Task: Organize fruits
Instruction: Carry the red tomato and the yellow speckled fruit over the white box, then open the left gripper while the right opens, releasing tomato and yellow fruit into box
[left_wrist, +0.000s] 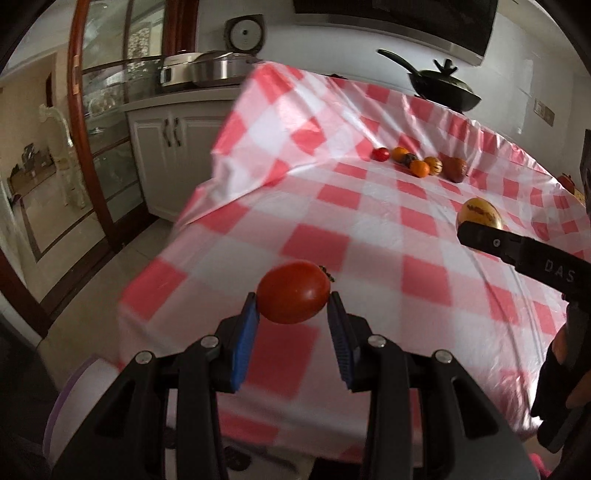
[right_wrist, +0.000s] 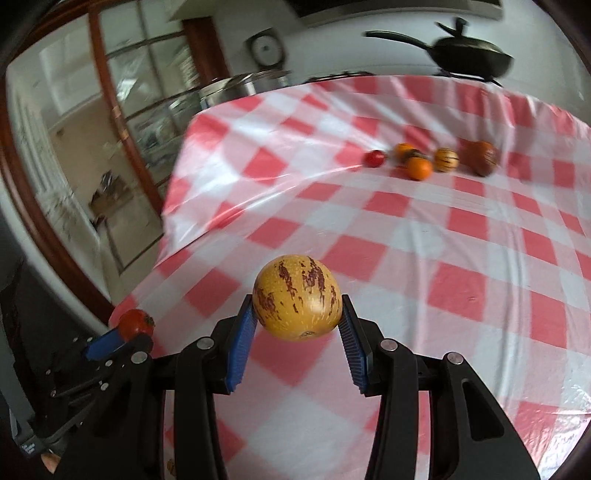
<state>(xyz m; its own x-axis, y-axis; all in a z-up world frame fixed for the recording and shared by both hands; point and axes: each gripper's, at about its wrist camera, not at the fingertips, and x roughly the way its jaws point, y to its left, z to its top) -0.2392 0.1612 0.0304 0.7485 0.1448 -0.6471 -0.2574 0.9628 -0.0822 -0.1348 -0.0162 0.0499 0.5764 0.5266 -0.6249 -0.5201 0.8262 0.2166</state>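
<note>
Relation: while both grippers hang over the near bench (left_wrist: 369, 229), the fruit row (right_wrist: 432, 160) lies well ahead at the far side.
Left gripper (left_wrist: 291, 314): clenched on a red tomato (left_wrist: 293, 291).
Right gripper (right_wrist: 297, 317): grasping a streaked yellow pepino melon (right_wrist: 297, 297), long axis across the jaws.
Nearer: cannot tell.

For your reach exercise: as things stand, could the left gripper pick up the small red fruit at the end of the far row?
Probably not yet. The left gripper is shut on a tomato, so its fingers are full, though bare cloth leaves the way to the small red fruit free.
</note>
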